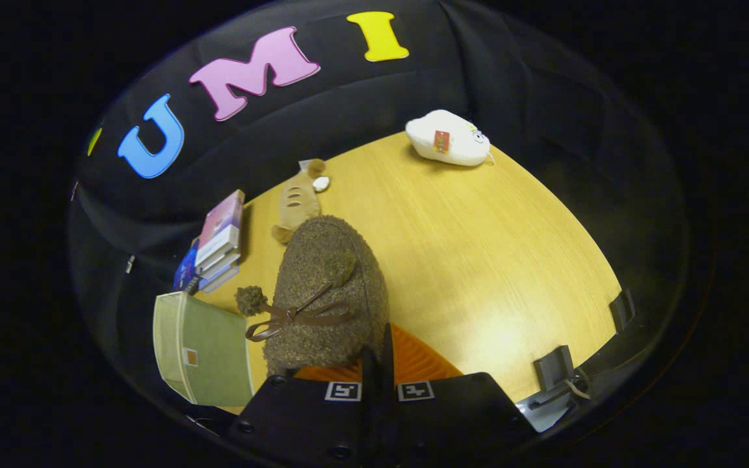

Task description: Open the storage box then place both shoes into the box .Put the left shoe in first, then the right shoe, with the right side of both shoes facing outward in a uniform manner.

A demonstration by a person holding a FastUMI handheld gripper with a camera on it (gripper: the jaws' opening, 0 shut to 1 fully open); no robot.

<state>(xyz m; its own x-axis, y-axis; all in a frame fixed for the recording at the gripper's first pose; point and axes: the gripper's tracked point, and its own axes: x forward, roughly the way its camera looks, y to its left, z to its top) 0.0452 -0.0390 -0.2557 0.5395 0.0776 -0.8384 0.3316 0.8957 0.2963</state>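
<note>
A brown fuzzy shoe with a brown bow, two pompoms and a ribbed orange sole hangs right at the fingertips of my gripper. The fingers stand pressed together on the shoe's rear edge, so the gripper is shut on it. The shoe points away from me and lies tilted, its sole turned to the right. The pale green storage box stands on the table just left of the shoe and of the fingers. I cannot tell whether its lid is up.
Books are stacked beyond the box, by the booth wall. A tan plush toy lies beyond the shoe, a white plush toy at the far side of the wooden table. Dark clips sit on the table's near right edge.
</note>
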